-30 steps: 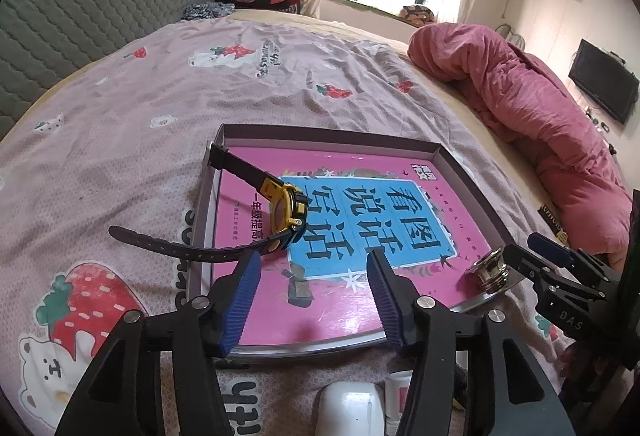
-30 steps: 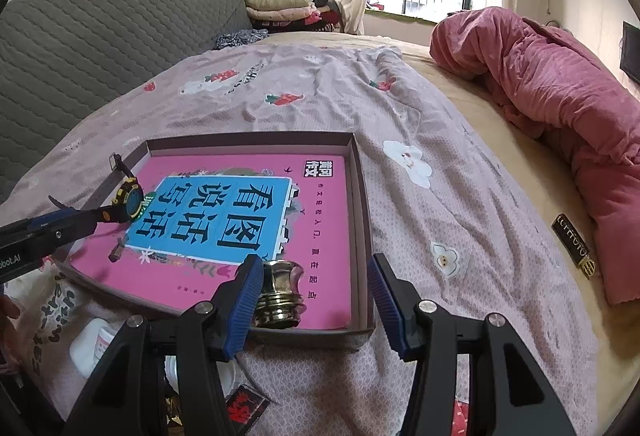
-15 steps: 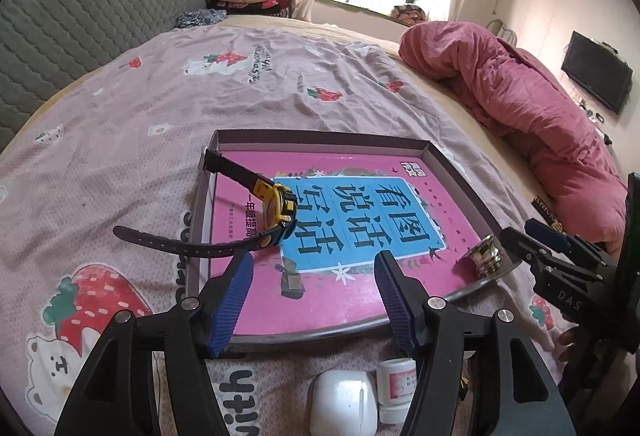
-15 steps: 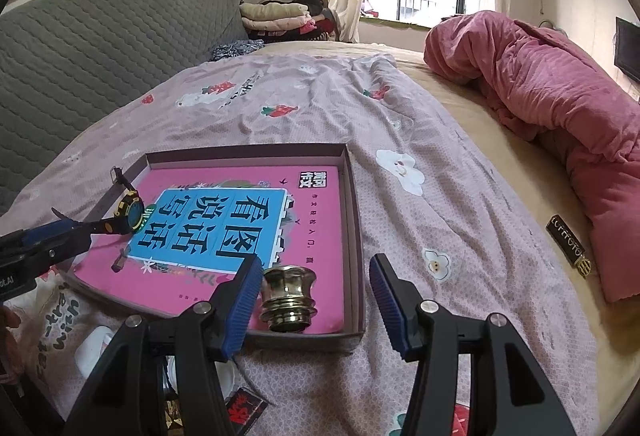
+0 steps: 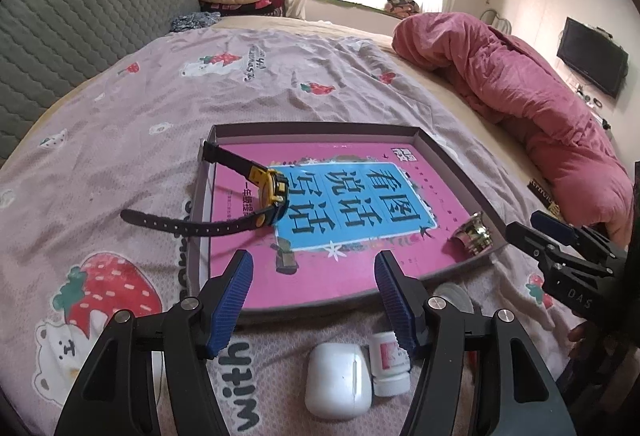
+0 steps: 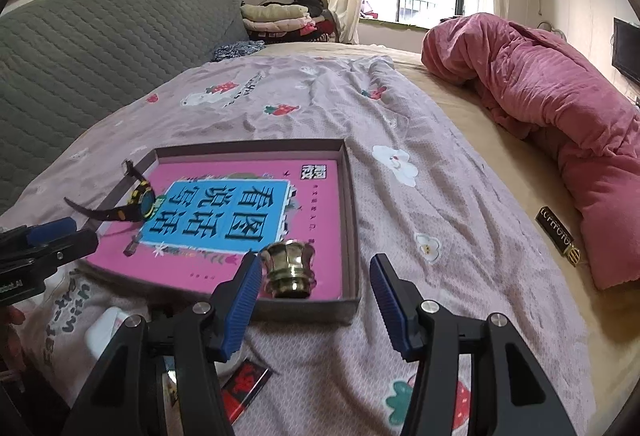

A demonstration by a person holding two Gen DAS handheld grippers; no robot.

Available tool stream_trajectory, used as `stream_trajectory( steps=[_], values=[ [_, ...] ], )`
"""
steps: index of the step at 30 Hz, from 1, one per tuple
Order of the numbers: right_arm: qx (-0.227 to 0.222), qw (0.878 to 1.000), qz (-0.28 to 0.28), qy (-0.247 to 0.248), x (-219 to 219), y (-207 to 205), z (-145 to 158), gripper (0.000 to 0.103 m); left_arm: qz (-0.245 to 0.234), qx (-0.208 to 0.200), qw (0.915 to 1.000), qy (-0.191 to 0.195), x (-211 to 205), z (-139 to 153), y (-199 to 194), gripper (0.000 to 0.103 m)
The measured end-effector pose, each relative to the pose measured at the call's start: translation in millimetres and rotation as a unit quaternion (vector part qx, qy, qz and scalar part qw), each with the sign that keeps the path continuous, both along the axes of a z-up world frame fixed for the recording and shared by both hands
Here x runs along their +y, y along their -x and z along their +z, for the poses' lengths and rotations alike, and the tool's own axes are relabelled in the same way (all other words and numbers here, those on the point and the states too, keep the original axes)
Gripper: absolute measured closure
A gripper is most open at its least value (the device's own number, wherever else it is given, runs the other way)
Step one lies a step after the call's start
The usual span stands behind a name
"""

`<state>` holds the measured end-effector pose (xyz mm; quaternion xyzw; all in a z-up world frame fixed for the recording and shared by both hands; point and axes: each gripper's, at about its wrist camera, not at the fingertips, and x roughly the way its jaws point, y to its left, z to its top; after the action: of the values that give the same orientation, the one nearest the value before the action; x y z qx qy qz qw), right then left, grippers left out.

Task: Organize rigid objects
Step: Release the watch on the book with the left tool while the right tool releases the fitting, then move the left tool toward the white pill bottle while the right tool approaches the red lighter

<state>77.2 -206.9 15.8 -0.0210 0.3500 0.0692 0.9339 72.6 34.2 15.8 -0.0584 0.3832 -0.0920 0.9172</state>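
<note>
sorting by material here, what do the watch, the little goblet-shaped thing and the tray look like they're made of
Watch: looks like matte black rubber or resin strap with a row of punched holes, and a yellow plastic case.

Goblet-shaped thing: probably polished brass or plated metal; gold-toned, with bright mirror-like highlights.

Tray: seems like matte grey cardboard, going by its thin, straight, folded-looking walls; a glossy pink printed sheet lines it.

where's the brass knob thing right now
The brass knob stands in the box's near right corner, on the pink book, just ahead of the right gripper.
</note>
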Motion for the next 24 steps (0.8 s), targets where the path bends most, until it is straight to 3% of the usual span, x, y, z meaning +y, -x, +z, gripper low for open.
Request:
stream_trajectory(
  steps=[24],
  values=[
    [0.031,0.999,0.012,-0.001,8.3,43.1,4.2,0.047,-0.04,0.017,0.9988,-0.02,-25.5,3.1,41.7,0.038]
  ],
)
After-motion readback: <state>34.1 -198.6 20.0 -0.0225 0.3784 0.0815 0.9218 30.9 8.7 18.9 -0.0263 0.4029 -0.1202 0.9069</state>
